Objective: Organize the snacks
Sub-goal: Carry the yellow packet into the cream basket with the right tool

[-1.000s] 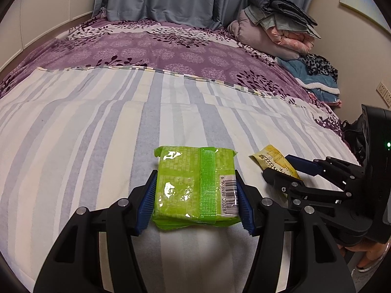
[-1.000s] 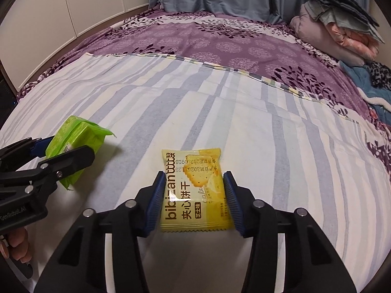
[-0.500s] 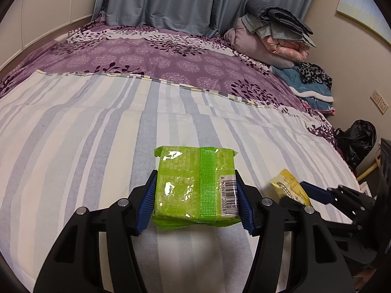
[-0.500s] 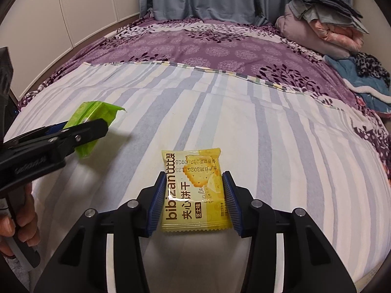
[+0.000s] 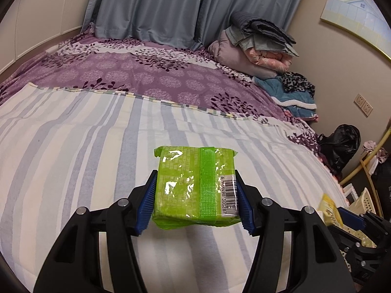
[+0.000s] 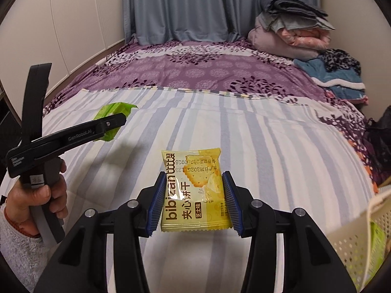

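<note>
Left wrist: my left gripper (image 5: 194,201) clamps a green plastic snack pack (image 5: 195,185) above the striped bed sheet (image 5: 73,146) | Right wrist: my right gripper (image 6: 193,202) clamps a yellow biscuit packet (image 6: 194,190) over the bed, a cream perforated plastic basket (image 6: 354,241) at lower right

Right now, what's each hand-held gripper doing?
Left hand-held gripper: closed on the green pack.
Right hand-held gripper: closed on the yellow biscuit packet.
</note>
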`<state>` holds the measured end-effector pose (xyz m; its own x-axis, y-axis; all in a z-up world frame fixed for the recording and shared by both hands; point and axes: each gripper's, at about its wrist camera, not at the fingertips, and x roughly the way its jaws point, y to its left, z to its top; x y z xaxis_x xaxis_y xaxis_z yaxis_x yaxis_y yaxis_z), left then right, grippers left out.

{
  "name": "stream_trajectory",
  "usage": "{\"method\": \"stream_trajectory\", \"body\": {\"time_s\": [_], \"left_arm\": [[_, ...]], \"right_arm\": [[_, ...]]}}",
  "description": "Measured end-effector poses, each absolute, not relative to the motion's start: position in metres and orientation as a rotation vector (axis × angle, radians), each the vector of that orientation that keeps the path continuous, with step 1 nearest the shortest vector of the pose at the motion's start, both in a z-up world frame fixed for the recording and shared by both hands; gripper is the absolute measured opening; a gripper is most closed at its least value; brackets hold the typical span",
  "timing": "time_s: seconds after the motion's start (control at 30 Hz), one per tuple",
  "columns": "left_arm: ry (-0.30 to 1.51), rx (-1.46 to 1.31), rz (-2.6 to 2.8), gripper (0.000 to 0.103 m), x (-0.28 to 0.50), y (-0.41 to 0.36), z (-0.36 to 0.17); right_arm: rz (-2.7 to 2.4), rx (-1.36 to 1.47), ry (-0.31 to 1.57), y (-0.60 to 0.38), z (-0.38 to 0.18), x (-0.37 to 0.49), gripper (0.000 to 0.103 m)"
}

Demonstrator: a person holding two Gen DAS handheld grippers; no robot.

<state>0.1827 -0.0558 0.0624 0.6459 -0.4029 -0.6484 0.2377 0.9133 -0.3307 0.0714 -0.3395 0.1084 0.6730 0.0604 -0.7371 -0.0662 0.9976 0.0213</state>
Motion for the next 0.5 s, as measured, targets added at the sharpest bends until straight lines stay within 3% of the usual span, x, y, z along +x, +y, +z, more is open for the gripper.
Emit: {"method": "stream_trajectory", "body": {"time_s": [0.5], "left_arm": [[0.691, -0.239, -0.497, 0.060, 0.149, -0.075, 0.108]], "right_arm": [[-0.185, 0.050, 0.731, -0.416, 0.166, -0.032, 0.046]]}}
